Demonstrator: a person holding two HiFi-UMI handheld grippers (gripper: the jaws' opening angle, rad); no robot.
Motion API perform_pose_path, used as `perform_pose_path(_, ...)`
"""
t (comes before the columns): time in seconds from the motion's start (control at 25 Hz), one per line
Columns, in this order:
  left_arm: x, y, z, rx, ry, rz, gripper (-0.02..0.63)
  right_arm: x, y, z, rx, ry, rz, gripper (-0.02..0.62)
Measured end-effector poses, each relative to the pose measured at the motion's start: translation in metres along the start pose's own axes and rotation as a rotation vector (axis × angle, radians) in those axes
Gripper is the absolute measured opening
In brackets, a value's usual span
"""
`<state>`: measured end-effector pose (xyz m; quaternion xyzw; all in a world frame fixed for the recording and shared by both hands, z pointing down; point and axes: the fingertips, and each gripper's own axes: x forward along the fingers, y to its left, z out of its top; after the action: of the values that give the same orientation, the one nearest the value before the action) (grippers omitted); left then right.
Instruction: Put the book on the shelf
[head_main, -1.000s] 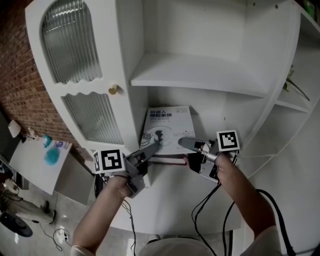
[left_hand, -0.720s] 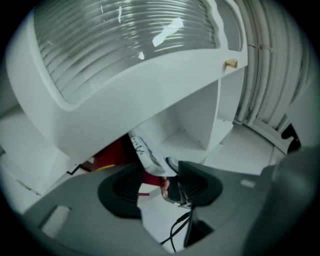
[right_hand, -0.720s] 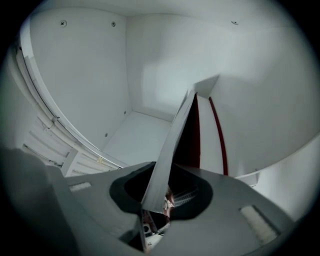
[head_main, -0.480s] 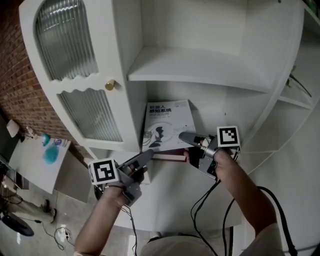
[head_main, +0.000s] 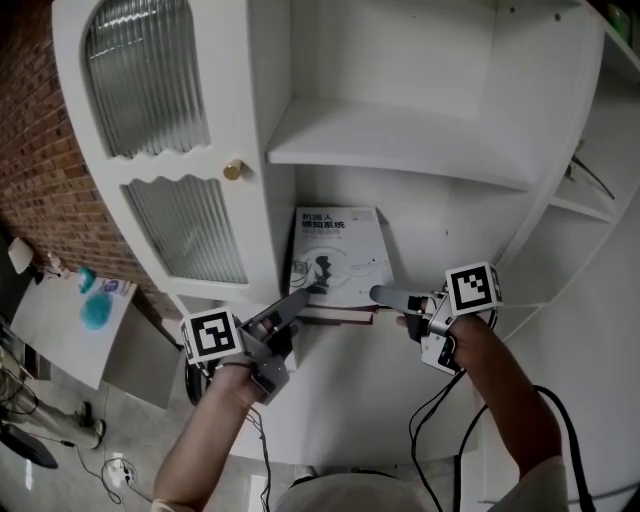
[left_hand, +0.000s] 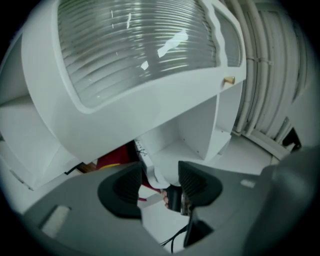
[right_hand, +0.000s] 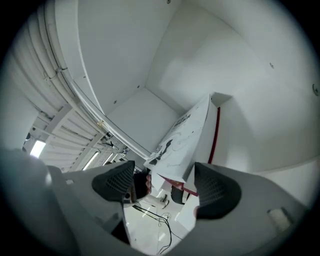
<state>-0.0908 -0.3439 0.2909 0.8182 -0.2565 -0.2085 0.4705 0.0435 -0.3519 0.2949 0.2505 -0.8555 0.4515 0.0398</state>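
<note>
The book (head_main: 338, 255) stands on the shelf (head_main: 350, 380), apparently leaning there unaided. The right gripper (head_main: 388, 298) has just been opening its jaws, which no longer press the book's corner between them. The left gripper (head_main: 293, 305) has its jaws apart, gripping nothing.

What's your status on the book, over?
Right gripper just opened, book corner loose between its fingers. Left gripper open, just widened, nothing gripped. Book standing on the shelf. Nothing blocking.

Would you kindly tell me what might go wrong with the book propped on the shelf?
1. The book only leans upright on the shelf, so it may slide or topple.
2. The right gripper has just been opening its jaws, with the book's corner between them untouched; withdrawing askew could snag it.
3. The left gripper, open near the lower edge, could nudge it.
</note>
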Motion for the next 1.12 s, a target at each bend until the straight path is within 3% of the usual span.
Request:
perform_pose_path(0.2,-0.013,0.000,0.005,0.007,-0.027,-0.003,0.217,-0.024,-0.004,-0.014,-0.012,-0.024,-0.029,0.379)
perform_pose_path(0.44,-0.043,-0.006,0.010,0.067,-0.065,0.000,0.224,-0.054,-0.001,-0.004,-0.089,-0.181,-0.074,0.372)
perform_pose_path(0.52,-0.055,-0.010,0.011,0.132,-0.073,0.023,0.213,-0.060,-0.002,-0.010,-0.096,-0.223,-0.113,0.315)
perform_pose_path(0.68,-0.075,-0.009,0.007,0.359,-0.053,0.110,0.123,-0.053,0.009,-0.036,-0.127,-0.260,-0.071,0.194)
perform_pose_path(0.8,-0.085,-0.004,-0.008,0.486,-0.012,0.144,0.070,-0.059,0.005,-0.063,-0.185,-0.287,-0.127,0.101)
perform_pose_path(1.0,-0.097,0.005,-0.045,0.620,0.058,0.191,0.048,-0.065,0.019,-0.107,-0.375,-0.329,-0.178,0.007)
perform_pose_path(1.12,-0.105,0.011,-0.069,0.660,0.090,0.213,0.020,-0.069,0.026,-0.130,-0.455,-0.356,-0.201,0.002)
